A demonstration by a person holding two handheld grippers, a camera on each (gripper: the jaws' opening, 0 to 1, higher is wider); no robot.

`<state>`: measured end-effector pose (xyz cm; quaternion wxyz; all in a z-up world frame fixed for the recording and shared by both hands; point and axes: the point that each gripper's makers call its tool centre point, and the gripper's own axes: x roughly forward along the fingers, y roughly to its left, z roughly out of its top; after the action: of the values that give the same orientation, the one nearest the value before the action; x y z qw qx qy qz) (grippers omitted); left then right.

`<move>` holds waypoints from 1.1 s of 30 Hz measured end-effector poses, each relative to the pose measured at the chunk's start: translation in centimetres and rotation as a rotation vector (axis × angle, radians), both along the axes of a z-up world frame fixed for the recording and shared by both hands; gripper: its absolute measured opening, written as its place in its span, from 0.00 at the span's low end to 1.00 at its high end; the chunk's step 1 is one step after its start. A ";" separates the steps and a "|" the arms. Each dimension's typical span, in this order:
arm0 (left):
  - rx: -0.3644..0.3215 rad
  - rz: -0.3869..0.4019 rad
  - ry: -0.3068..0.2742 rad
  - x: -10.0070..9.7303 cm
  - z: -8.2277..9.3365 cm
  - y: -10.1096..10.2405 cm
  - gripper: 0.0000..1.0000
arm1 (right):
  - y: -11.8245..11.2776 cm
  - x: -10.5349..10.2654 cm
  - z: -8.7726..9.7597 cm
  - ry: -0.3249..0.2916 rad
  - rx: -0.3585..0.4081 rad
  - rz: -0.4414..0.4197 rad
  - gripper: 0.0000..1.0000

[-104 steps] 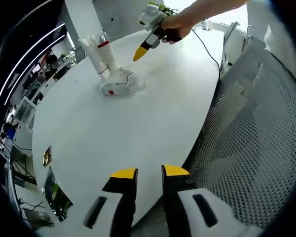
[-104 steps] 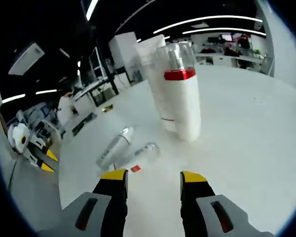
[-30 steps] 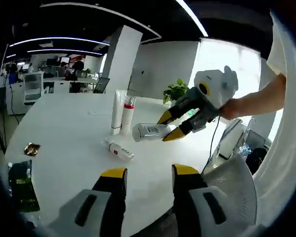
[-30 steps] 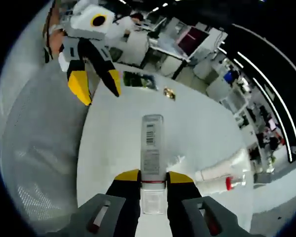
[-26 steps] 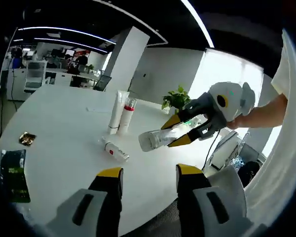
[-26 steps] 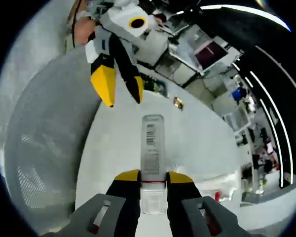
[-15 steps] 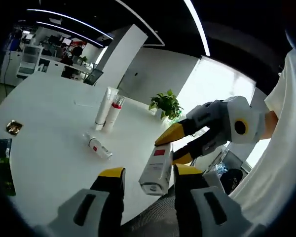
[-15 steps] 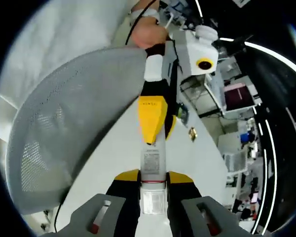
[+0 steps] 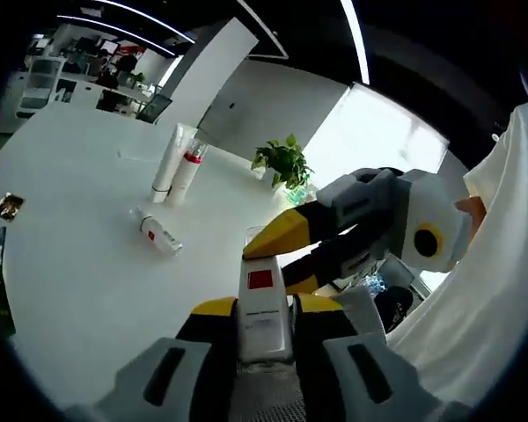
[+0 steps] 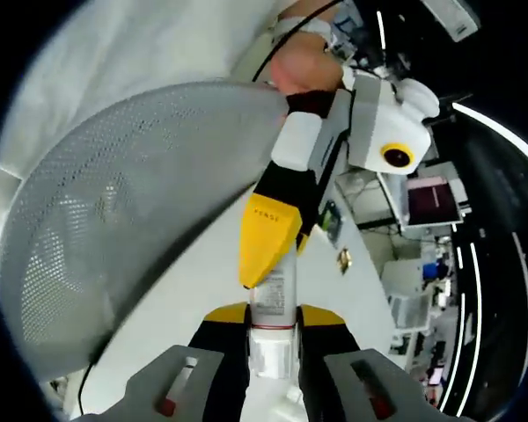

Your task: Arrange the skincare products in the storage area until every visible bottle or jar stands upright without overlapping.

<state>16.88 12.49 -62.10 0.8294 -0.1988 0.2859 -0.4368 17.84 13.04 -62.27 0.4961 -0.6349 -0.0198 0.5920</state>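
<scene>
You are holding one clear bottle (image 9: 264, 303) in the air between both tools, above the near edge of the white bench (image 9: 79, 264). In the left gripper view, your left tool (image 9: 262, 309) is closing its two yellow-tipped jaws on the bottle's wide end, the one with the red square label, and the bottle's long axis is running away from that camera toward your right tool (image 9: 277, 264), which is coming in from the right and gripping the far end. In the right gripper view, your right tool (image 10: 262, 313) is clamping the bottle (image 10: 274, 308) near its red-ringed neck, and the bottle is pointing straight ahead along the jaws into the yellow jaw of your left tool (image 10: 268, 233). A hand (image 10: 306, 63) is holding that left tool, in front of a grey mesh chair back (image 10: 114, 211).

Out on the bench, three more products are waiting: two tall tubes (image 9: 178, 164) are standing upright side by side at the far left, touching or nearly so, and one small bottle (image 9: 157, 233) is lying on its side nearer to you, well apart from them. A green plant (image 9: 282, 163) is sitting at the far edge.
</scene>
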 end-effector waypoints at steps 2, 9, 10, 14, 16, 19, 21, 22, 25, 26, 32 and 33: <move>0.013 0.003 0.004 0.1 -0.3 0.0 0.19 | 0.0 0.0 -0.3 -0.002 -0.006 -0.004 0.14; 0.046 -0.008 0.011 0.1 -0.8 0.3 0.19 | -0.1 -0.2 -1.3 0.020 -0.013 -0.067 0.15; 0.048 -0.007 0.009 0.2 -0.9 0.3 0.19 | -0.2 -0.1 -1.4 0.021 -0.013 -0.075 0.15; 0.039 0.002 0.059 0.5 -1.4 0.4 0.19 | -0.4 -0.1 -1.6 0.033 -0.004 -0.115 0.15; 0.004 0.009 0.113 0.6 -1.5 0.3 0.19 | -0.5 -0.1 -1.7 0.037 0.004 -0.129 0.14; -0.042 0.017 0.180 0.9 -1.6 0.3 0.19 | -0.7 0.1 -1.8 0.038 0.010 -0.146 0.14; -0.065 0.045 0.223 1.5 -2.0 0.9 0.19 | -0.9 0.0 -1.9 0.076 0.030 -0.179 0.13; -0.096 0.076 0.255 2.0 -2.0 1.2 0.19 | -1.0 0.3 -1.8 0.074 0.043 -0.202 0.14; -0.209 0.120 0.342 2.8 -1.5 1.8 0.19 | -1.2 0.8 -1.9 0.140 0.090 -0.280 0.16; -0.231 0.122 0.363 3.0 -1.5 2.0 0.19 | -1.3 0.9 -2.0 0.173 0.102 -0.316 0.17; -0.303 0.121 0.493 2.9 -2.4 1.3 0.19 | -1.4 2.3 -1.8 0.234 0.181 -0.434 0.17; -0.292 0.096 0.520 2.4 -2.8 1.0 0.18 | -1.6 2.5 -1.9 0.254 0.189 -0.457 0.17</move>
<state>19.31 13.49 -64.87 0.7107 -0.4345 0.4131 -0.3681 20.30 11.47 -64.20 0.6723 -0.4947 0.1311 0.5350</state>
